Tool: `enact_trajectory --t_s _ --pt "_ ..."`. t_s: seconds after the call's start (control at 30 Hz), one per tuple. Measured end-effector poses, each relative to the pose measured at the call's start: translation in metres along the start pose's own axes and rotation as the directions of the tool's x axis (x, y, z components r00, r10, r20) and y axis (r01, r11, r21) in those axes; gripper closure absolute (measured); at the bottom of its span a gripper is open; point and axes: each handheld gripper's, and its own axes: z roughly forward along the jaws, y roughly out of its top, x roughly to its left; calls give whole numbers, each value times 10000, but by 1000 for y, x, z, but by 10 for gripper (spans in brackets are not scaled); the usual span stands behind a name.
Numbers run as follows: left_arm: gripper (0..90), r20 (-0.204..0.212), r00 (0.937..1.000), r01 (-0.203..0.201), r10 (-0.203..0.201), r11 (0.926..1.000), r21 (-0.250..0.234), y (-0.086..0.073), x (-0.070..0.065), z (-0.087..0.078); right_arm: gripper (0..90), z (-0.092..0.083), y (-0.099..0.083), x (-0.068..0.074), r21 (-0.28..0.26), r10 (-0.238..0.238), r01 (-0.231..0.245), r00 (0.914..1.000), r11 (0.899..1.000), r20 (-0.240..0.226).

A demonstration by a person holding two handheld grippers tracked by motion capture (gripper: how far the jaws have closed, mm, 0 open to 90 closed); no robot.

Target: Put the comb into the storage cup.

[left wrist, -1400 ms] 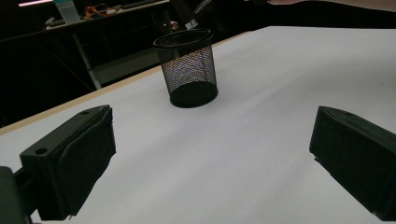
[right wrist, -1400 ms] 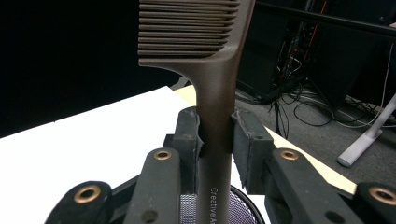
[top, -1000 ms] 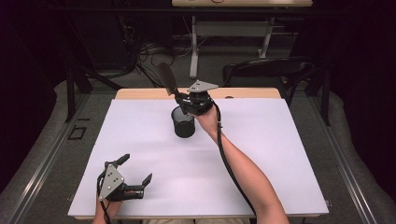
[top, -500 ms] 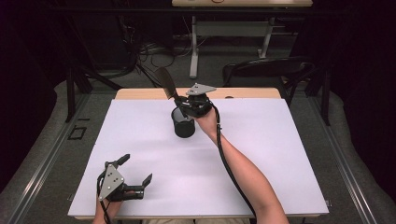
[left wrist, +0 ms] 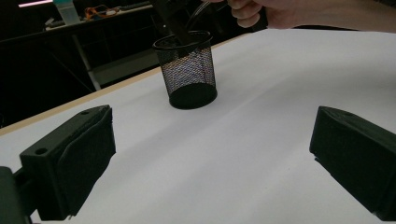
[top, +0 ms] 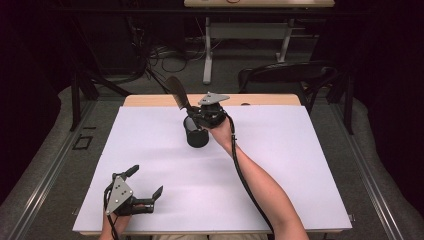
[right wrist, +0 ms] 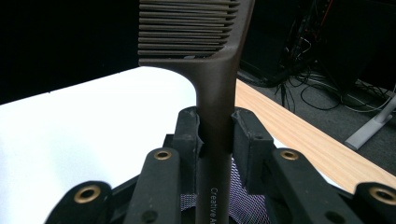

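A dark comb [top: 176,92] tilts up and to the left, teeth end high, with my right gripper [top: 192,111] shut on its handle. In the right gripper view both pads [right wrist: 189,133] press the comb's handle [right wrist: 215,93] just below the teeth. Under it stands a black mesh cup [top: 196,136] on the white sheet [top: 280,165]. In the left gripper view the handle's lower end reaches into the cup [left wrist: 189,70]. My left gripper [top: 146,180] rests near the table's front left, jaws wide open with nothing between them [left wrist: 210,149].
A bare wooden strip [top: 270,100] runs along the table's far edge. Behind it stand a dark chair [top: 285,75] and a desk frame [top: 207,55], with cables [top: 165,57] on the floor. Rails [top: 55,165] flank the table.
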Motion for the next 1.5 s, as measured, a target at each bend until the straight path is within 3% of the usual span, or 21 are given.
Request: enact_trajectory --t_s 0.5,1.5 --pt "4 -7 10000 3 -3 10000 -12 0 0 0 727 3 -8 1 491 -360 364 9993 9981 -87" --pt "5 5 10000 -14 14 10000 10 0 0 0 727 7 -17 -4 987 -313 317 9995 9946 -49"
